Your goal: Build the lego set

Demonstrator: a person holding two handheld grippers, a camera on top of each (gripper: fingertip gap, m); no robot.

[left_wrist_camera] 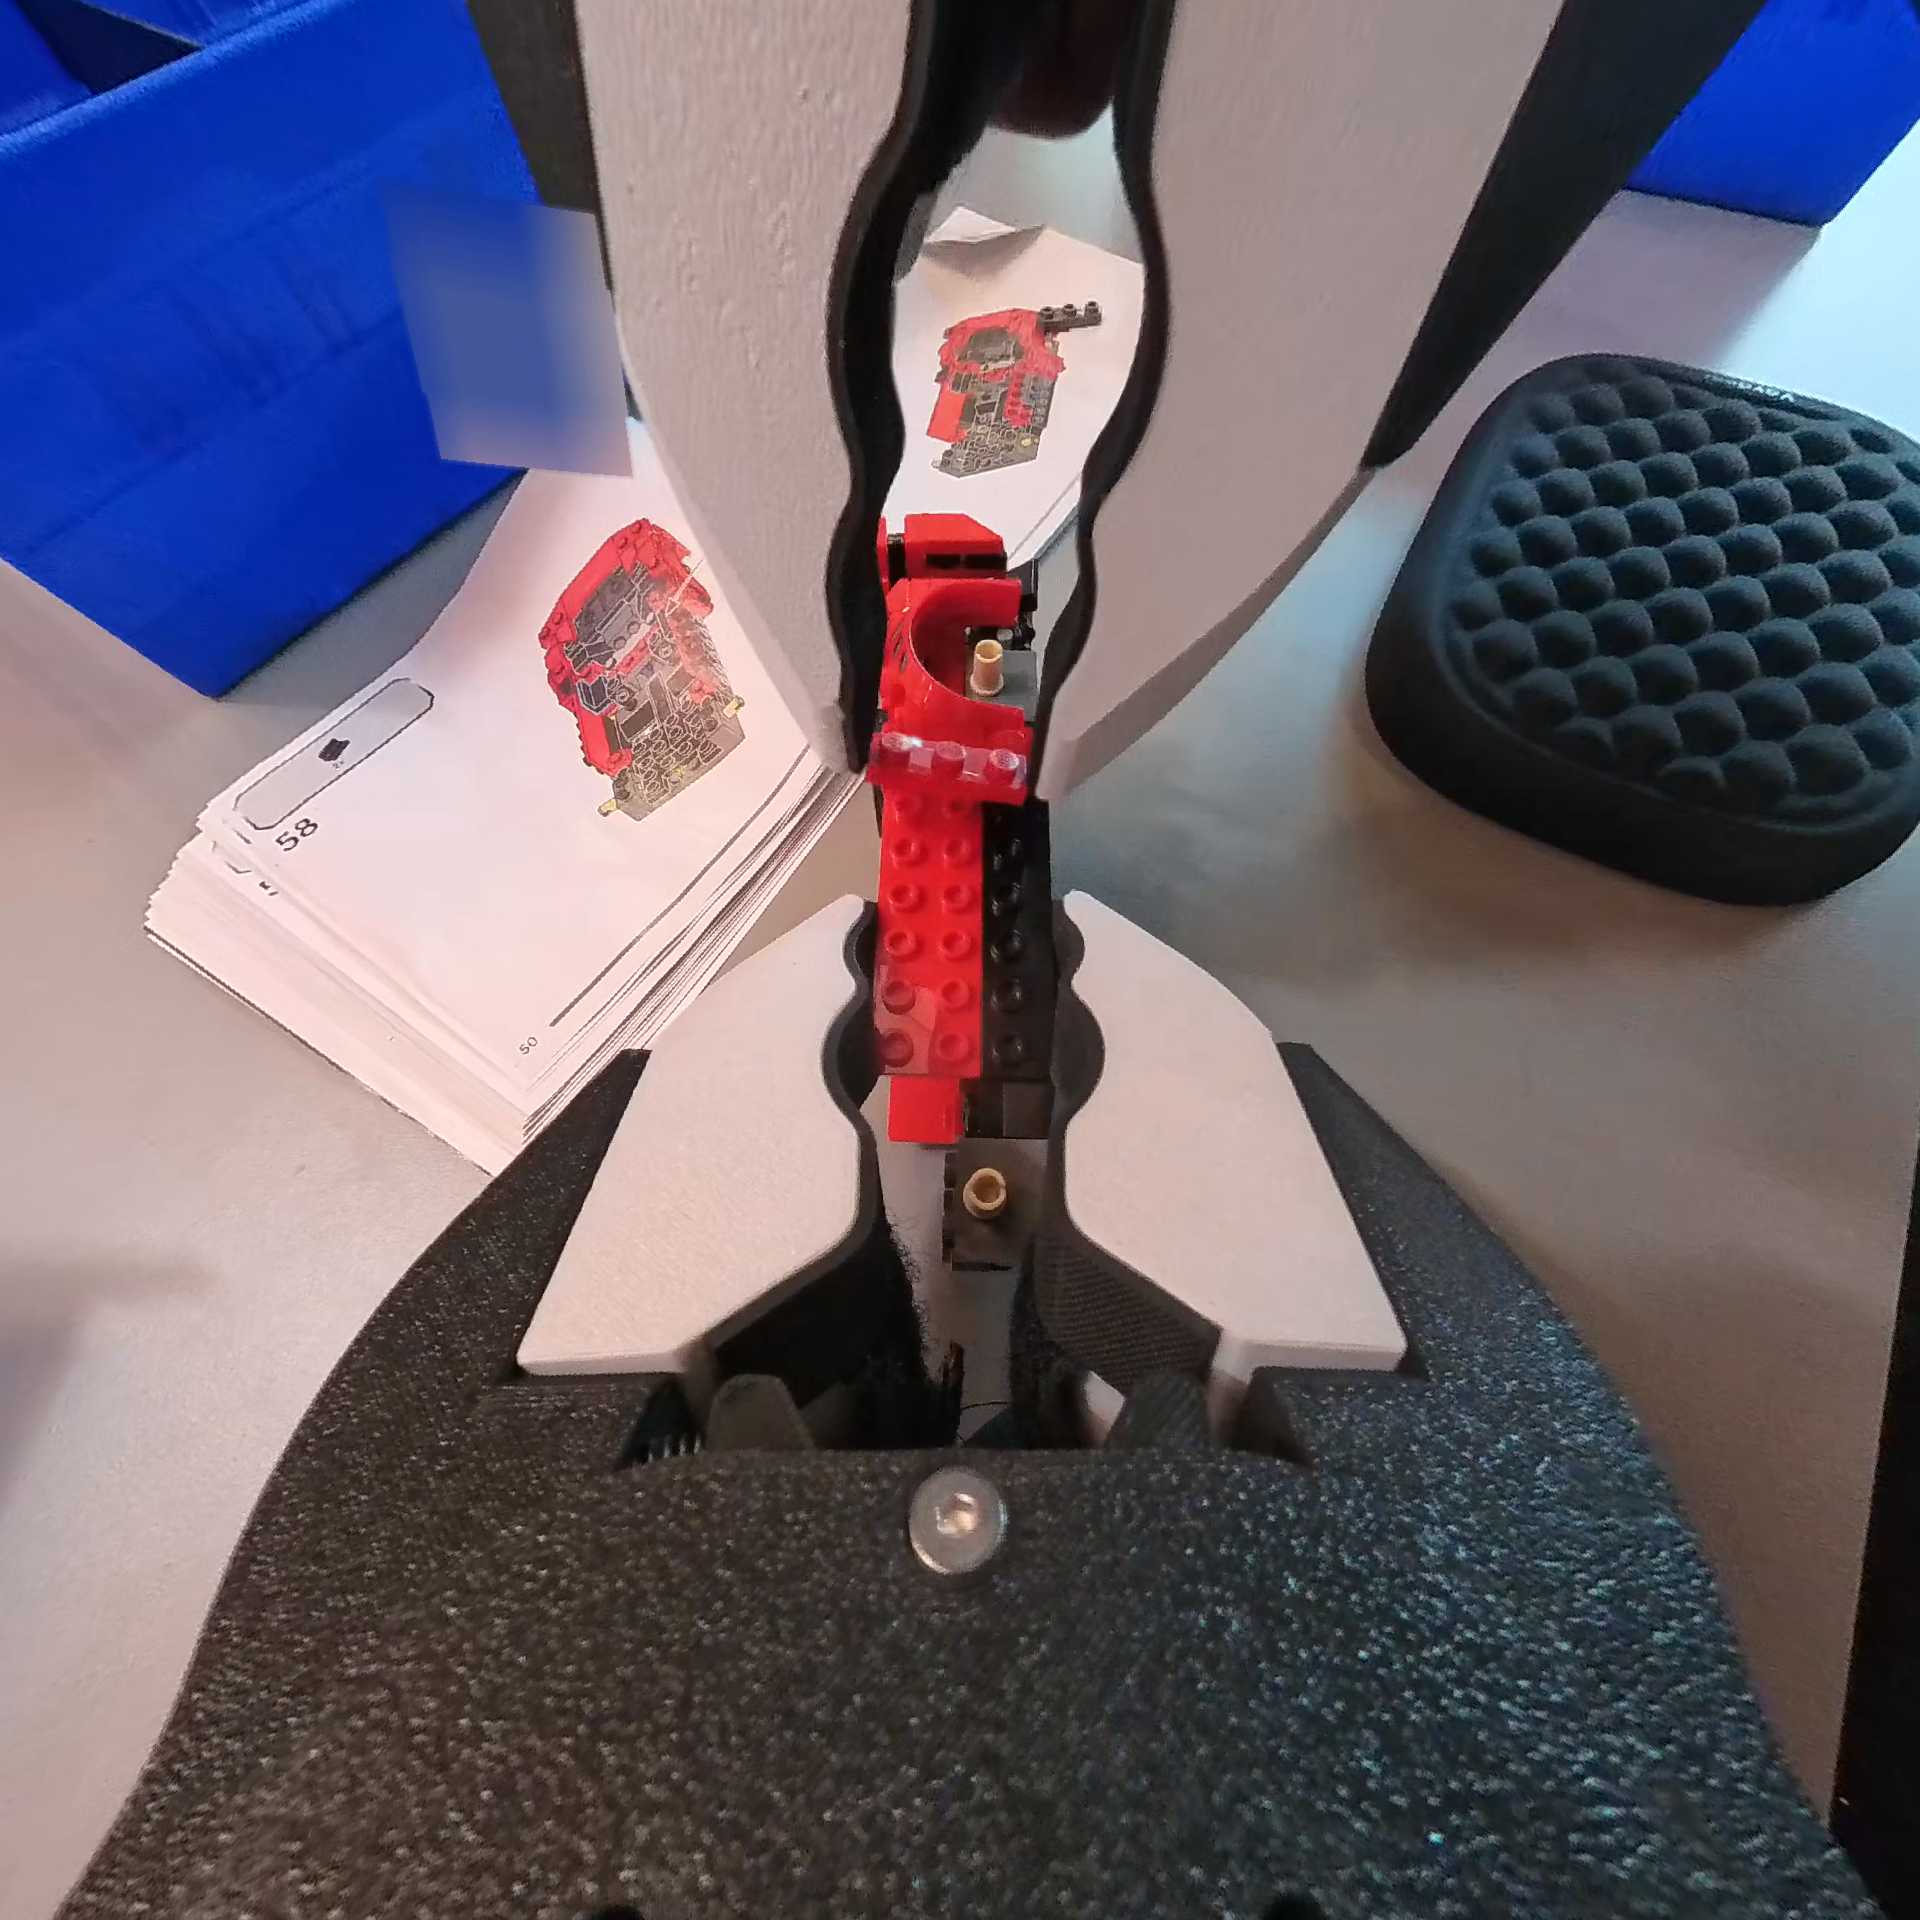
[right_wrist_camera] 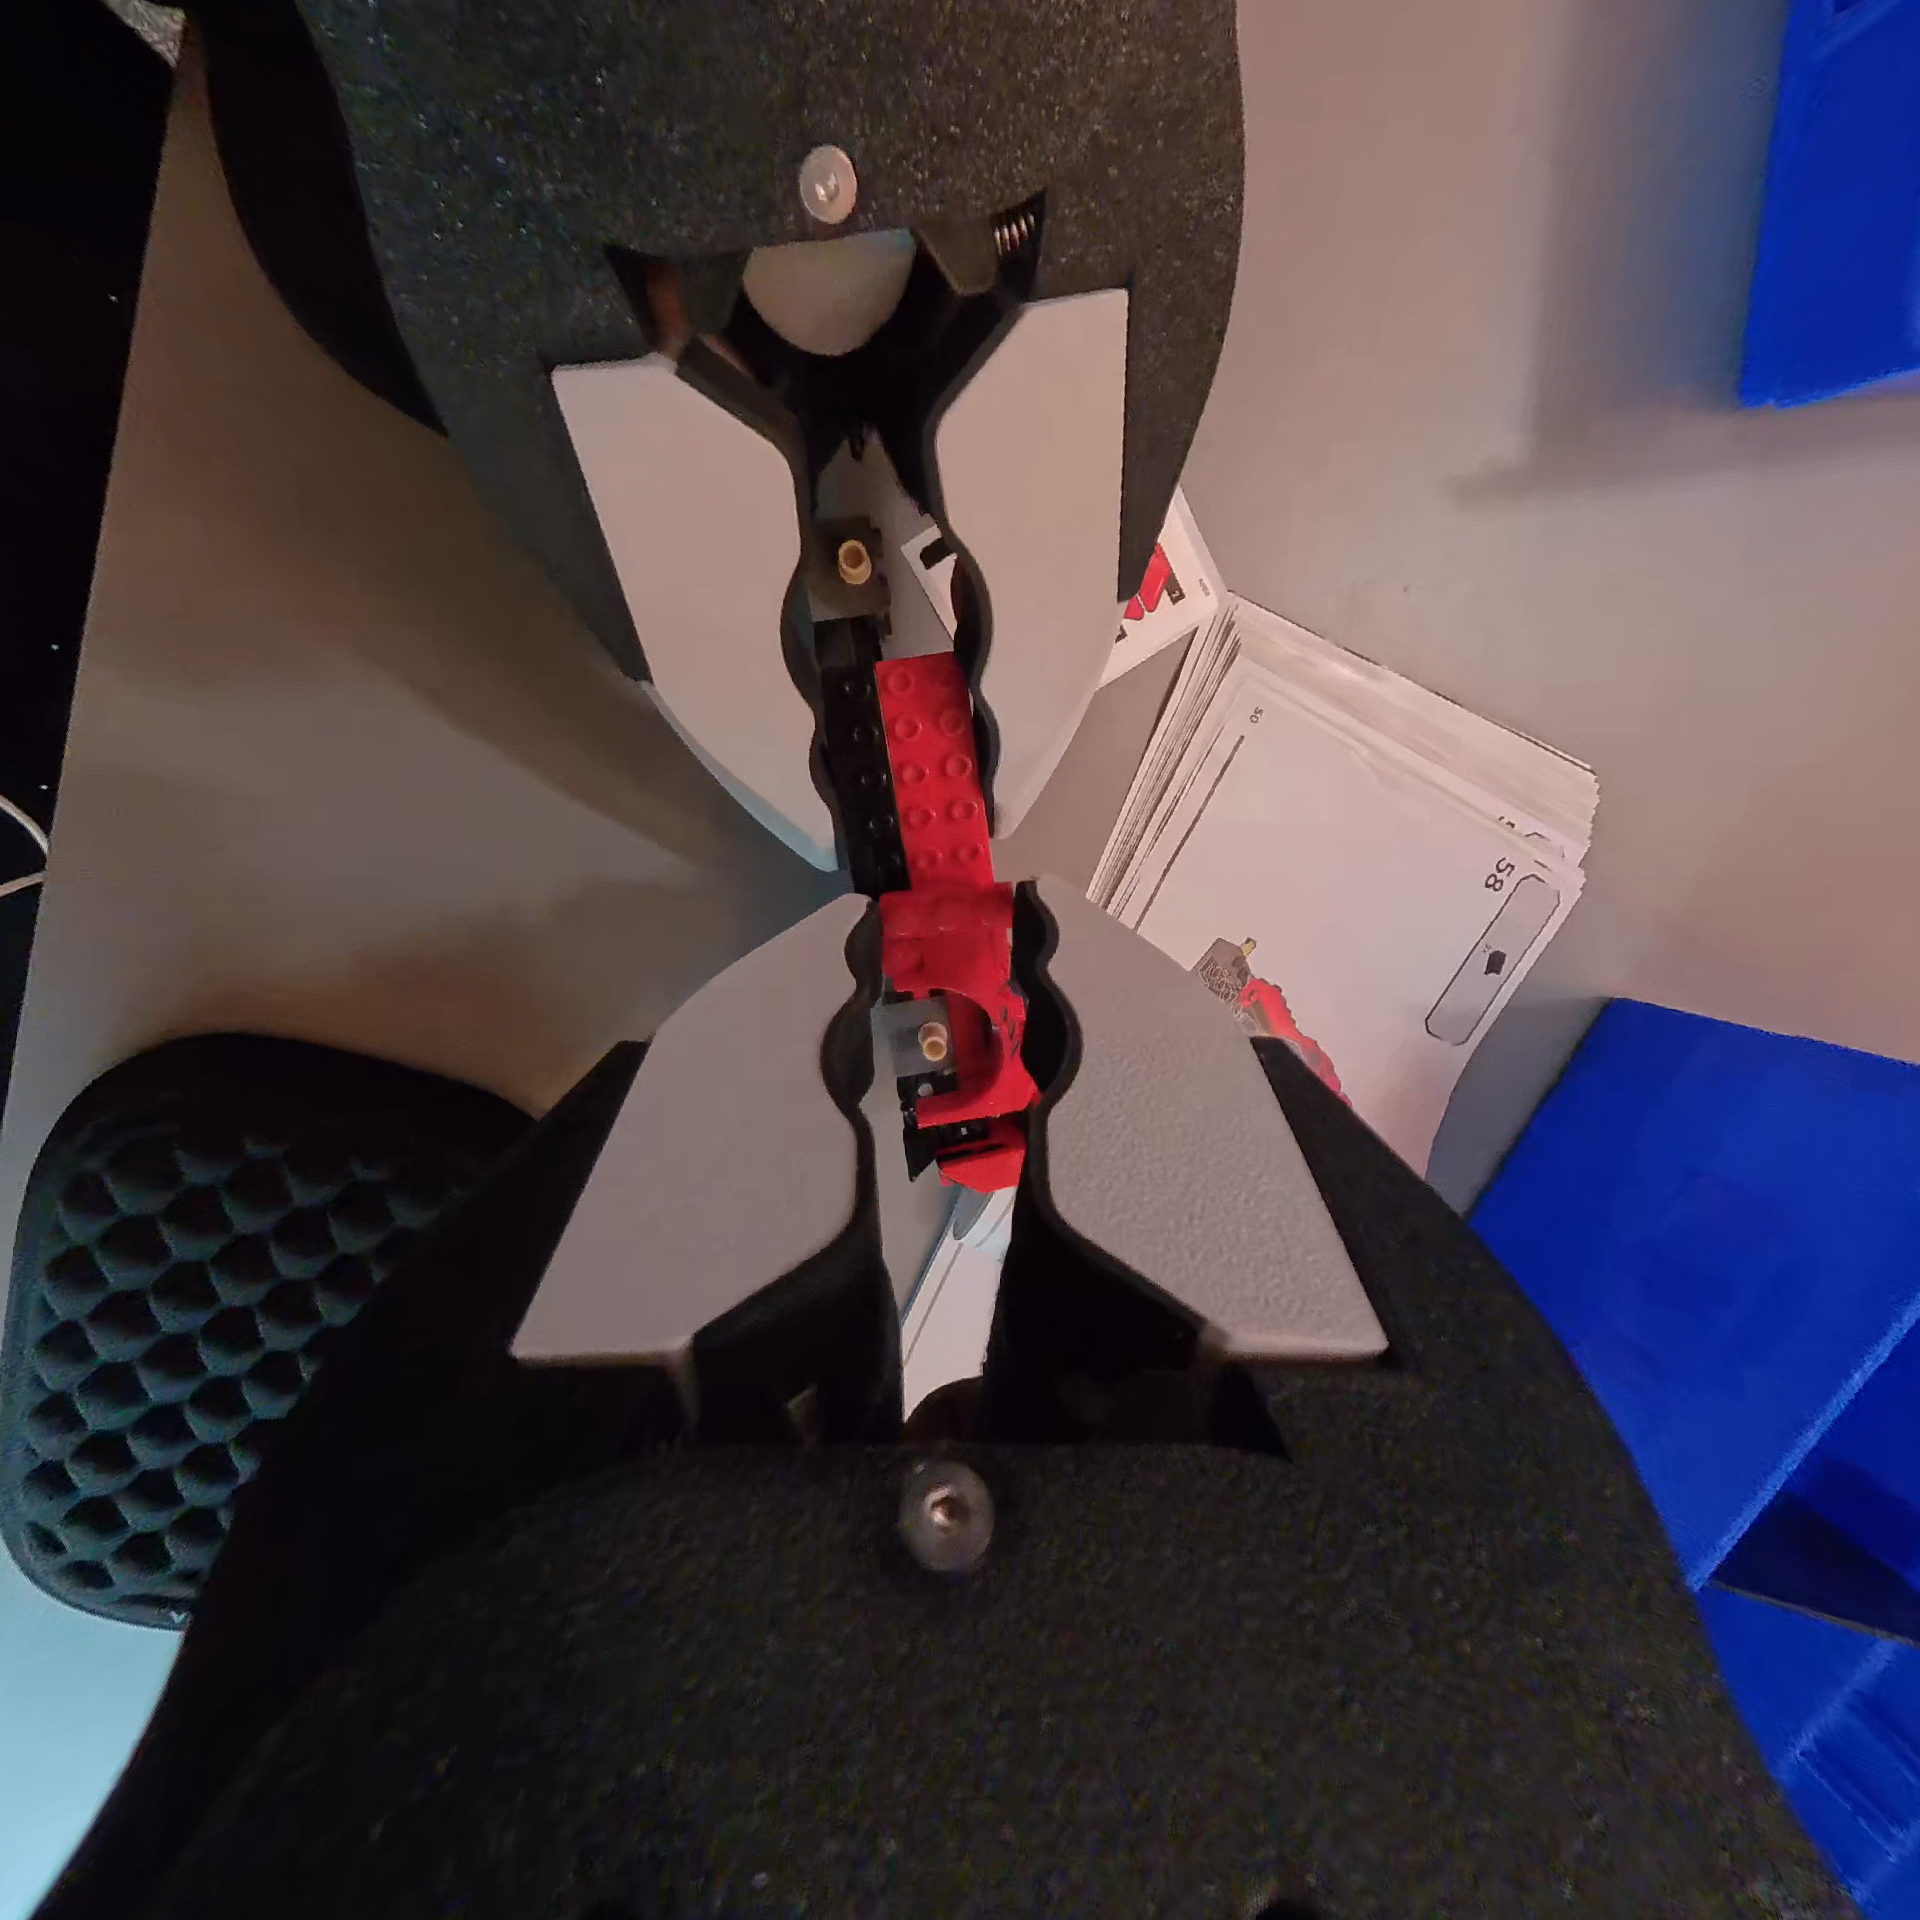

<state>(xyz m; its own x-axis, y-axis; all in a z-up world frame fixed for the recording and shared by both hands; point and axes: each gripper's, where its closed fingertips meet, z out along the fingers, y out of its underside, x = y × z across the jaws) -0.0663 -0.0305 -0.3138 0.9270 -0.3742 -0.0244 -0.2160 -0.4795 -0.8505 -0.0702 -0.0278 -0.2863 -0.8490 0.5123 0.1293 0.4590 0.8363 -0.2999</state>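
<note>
A long red and black lego car model [left_wrist_camera: 940, 935] hangs above the table, held between both grippers, which face each other. My left gripper [left_wrist_camera: 961, 904] is shut on its near end, studs facing the camera. My right gripper [left_wrist_camera: 948, 774] comes from above in the left wrist view and is shut on the far end with the red wheel arch [left_wrist_camera: 940, 644]. A small translucent red plate [left_wrist_camera: 951, 764] lies across the model at the right gripper's tips. In the right wrist view, my right gripper [right_wrist_camera: 945, 899] holds the arch end of the model [right_wrist_camera: 940, 790] and the left gripper [right_wrist_camera: 914, 847] the other end.
An open instruction booklet [left_wrist_camera: 499, 831] lies on the grey table [left_wrist_camera: 1351, 1039] under the model. Blue bins [left_wrist_camera: 208, 364] stand at the back left, and another one [left_wrist_camera: 1787, 104] at the back right. A black dimpled pad [left_wrist_camera: 1683, 623] lies to the right. Both grippers' tips are close together, under 4 cm apart.
</note>
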